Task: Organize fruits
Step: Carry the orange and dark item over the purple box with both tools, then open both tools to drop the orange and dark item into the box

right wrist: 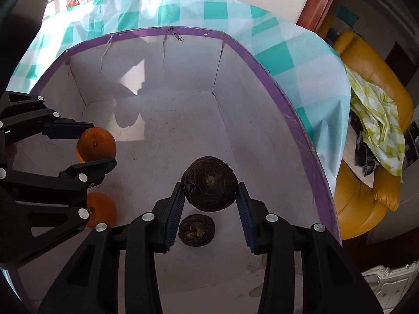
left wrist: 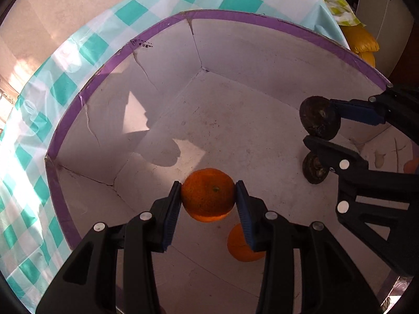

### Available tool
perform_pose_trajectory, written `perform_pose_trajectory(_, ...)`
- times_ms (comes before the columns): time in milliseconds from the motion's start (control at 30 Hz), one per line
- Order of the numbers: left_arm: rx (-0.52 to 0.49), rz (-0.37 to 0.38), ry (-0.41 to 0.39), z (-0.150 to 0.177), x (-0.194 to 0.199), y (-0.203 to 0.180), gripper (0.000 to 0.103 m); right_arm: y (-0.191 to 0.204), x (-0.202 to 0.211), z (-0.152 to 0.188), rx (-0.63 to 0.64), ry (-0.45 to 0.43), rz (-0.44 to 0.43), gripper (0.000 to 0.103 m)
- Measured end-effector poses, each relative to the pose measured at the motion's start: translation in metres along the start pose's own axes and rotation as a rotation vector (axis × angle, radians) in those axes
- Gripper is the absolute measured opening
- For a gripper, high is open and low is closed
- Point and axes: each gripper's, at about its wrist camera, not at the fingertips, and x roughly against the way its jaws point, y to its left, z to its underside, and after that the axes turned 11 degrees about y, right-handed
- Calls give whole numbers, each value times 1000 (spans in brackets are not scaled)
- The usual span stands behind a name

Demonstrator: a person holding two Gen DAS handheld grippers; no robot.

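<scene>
My left gripper (left wrist: 208,200) clamps a round orange tangerine (left wrist: 208,195) between its blue pads, held above the floor of the white cardboard box with the purple rim (left wrist: 235,14). A second orange tangerine (left wrist: 239,247) lies on the box floor at five o'clock from the held one. At three o'clock, my right gripper (right wrist: 211,195) pinches a dark brown, rough round fruit (right wrist: 209,184), with another dark brown fruit (right wrist: 197,230) on the floor just below it. The box sits on a teal-and-white checked tablecloth (left wrist: 65,89).
</scene>
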Motion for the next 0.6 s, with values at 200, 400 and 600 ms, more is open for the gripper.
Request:
perform_pose_trajectory(200,38,32,44,-6,-14,12,41,-13,-24,-9,9,177,-26,40)
perform_pose_trajectory(400,60,77,85,-2,-21,18,33,-7,-35,-13,32,273,44,40)
perform_pose_trajectory(600,65,122,91,1,-20,29,33,-8,-35,-17,7,308,48,40)
